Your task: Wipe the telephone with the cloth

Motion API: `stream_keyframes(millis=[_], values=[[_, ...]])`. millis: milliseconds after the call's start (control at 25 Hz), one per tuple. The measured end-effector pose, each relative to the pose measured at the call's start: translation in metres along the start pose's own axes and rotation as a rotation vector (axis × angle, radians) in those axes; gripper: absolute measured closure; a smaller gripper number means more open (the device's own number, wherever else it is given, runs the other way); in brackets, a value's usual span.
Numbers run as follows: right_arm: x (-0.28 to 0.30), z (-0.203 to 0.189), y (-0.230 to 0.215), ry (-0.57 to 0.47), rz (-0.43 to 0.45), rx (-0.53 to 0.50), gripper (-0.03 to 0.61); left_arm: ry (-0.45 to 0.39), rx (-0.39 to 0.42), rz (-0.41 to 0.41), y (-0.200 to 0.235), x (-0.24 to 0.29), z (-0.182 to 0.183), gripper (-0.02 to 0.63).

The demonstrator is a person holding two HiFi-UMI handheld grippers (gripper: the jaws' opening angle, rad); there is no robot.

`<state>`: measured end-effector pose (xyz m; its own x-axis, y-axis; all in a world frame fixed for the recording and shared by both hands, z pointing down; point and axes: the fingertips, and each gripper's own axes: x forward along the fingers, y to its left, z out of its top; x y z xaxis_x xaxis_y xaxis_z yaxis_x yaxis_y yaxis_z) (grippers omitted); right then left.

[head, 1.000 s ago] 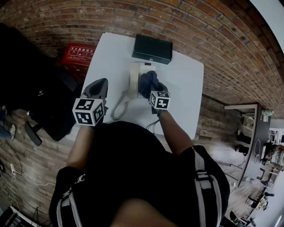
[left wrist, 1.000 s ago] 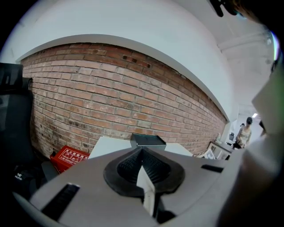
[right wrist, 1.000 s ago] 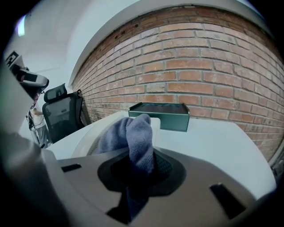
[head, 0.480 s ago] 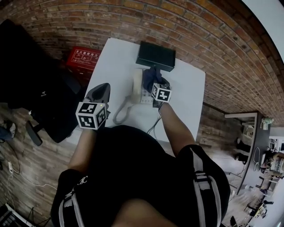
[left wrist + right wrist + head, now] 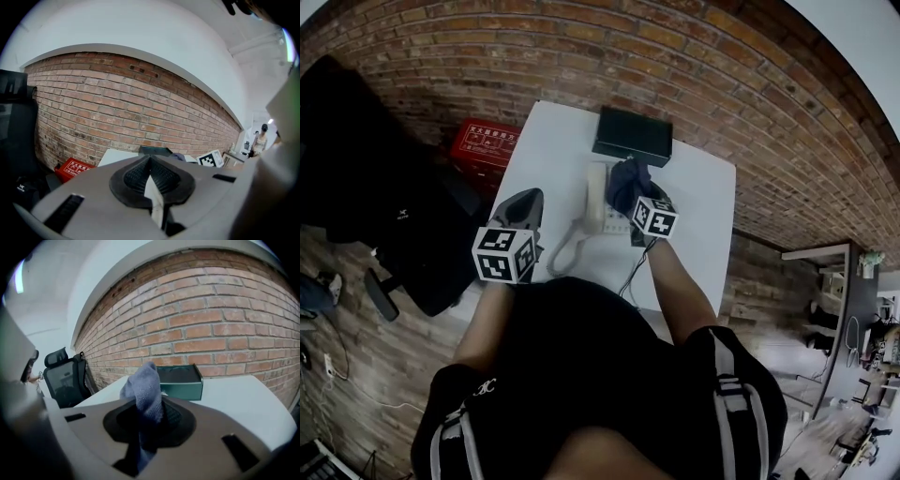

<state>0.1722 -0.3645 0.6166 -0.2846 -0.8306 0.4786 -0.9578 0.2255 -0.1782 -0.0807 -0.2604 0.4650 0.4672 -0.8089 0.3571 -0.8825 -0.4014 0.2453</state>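
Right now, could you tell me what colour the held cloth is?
The cloth is greyish blue, clearest in the right gripper view.

head view looks down; both gripper views face brick wall point(image 5: 117, 103)

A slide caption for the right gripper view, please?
Right tongs clamp a blue-grey fabric cloth before a dark green rectangular box on a white table.

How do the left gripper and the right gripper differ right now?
The left gripper is shut on nothing; the right gripper is shut on the blue cloth. The right gripper is over the telephone; the left gripper hangs off to its side. Both carry a marker cube.
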Motion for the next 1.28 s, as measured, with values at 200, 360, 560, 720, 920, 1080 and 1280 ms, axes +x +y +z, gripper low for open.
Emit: stream_keyframes(millis=[200,360,560,720,920,1080,1280], values=[[-0.05,0.048,0.016,-0.174,0.034,-0.024,0.537,-0.003,0.0,-0.013,-0.017,0.003,-0.002,0.617],[-0.109,0.082,0.024,-0.305,0.069,-0.043,0.536,-0.002,0.018,-0.055,-0.044,0.01,-0.003,0.618],[-0.18,0.098,0.028,-0.431,0.092,-0.064,0.537,-0.034,0.074,-0.053,-0.082,0.011,-0.005,0.617],[-0.213,0.075,0.021,-0.416,0.052,-0.063,0.537,-0.054,0.094,-0.047,-0.104,0.004,-0.012,0.618],[-0.236,0.074,0.022,-0.421,0.044,-0.076,0.537,-0.053,0.064,-0.049,-0.119,-0.005,-0.024,0.617],[-0.25,0.073,0.022,-0.436,0.048,-0.09,0.537,-0.052,0.118,-0.054,-0.135,-0.009,-0.024,0.617],[-0.255,0.073,0.021,-0.447,0.055,-0.071,0.537,-0.081,0.136,-0.036,-0.139,-0.018,-0.019,0.617]])
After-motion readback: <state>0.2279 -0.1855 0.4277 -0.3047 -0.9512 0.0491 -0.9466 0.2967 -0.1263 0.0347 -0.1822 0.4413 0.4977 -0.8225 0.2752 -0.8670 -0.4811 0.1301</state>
